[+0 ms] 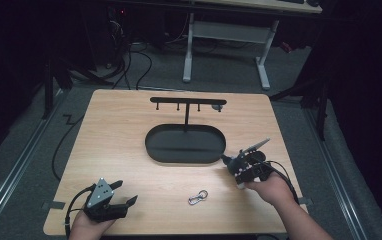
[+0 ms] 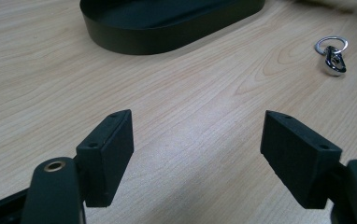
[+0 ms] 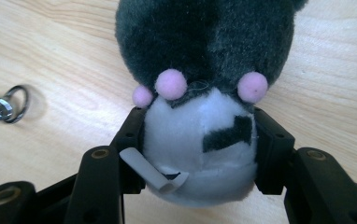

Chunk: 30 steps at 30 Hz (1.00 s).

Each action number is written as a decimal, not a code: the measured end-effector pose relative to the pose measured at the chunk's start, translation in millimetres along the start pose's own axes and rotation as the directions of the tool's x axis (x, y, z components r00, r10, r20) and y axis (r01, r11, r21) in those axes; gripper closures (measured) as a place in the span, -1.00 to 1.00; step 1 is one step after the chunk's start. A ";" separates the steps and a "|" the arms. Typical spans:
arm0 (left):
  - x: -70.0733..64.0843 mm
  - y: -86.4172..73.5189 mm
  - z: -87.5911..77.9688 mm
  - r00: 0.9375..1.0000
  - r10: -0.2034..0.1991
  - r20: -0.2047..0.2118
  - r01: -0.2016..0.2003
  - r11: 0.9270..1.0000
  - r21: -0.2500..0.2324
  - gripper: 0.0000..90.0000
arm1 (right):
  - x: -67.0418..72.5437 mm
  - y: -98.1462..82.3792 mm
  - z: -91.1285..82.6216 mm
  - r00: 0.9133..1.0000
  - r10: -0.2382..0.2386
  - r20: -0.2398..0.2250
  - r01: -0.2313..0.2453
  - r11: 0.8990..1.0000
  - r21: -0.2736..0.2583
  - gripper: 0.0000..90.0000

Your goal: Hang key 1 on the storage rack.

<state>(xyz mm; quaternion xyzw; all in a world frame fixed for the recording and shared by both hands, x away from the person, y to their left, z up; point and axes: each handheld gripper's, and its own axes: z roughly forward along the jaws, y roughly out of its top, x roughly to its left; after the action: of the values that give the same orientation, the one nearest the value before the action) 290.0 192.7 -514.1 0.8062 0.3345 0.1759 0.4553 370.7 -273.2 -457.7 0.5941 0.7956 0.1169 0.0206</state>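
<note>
Left claw (image 1: pixel 124 192), lower left of the high view: matte black body wearing a grey three-cornered plate with dark screw dots; a black cable is looping off its left side. Right claw (image 1: pixel 227 161), right of centre: black too, cable trailing along the forearm. In the gripper views, blocky black pads (image 2: pixel 111 149) are showing small screw holes, with brass-ringed pivots (image 3: pixel 100 153) below. Forearms are showing bare, no sleeves.

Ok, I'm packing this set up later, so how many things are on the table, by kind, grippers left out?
Plush toy, in the right gripper: 1
Metal clip with ring: 1
Black oval tray: 1
Black hook rack standing in the tray: 1
Total: 4
</note>
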 end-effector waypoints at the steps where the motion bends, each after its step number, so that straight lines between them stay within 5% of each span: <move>1: 0.0 0.0 -0.1 1.000 0.000 0.000 0.000 1.000 0.001 -0.42 | 0.2 -0.2 -2.1 1.000 -0.002 -0.001 0.002 1.000 -0.005 0.08; 12: 0.6 -0.5 0.1 1.000 -0.007 -0.010 0.007 1.000 -0.005 -0.42 | 2.1 -3.1 -24.6 0.999 -0.036 -0.001 0.036 0.999 -0.001 0.08; 30: 0.2 -0.3 0.0 1.000 -0.005 -0.010 0.005 1.000 -0.006 -0.42 | 6.4 1.4 -35.8 0.998 -0.067 -0.012 0.067 0.998 0.005 0.08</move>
<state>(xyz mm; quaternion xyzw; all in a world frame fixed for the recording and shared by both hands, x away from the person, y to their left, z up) 290.0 192.9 -514.4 0.8030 0.3383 0.1800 0.4564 363.9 -272.6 -421.9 0.5663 0.8156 0.1175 0.0182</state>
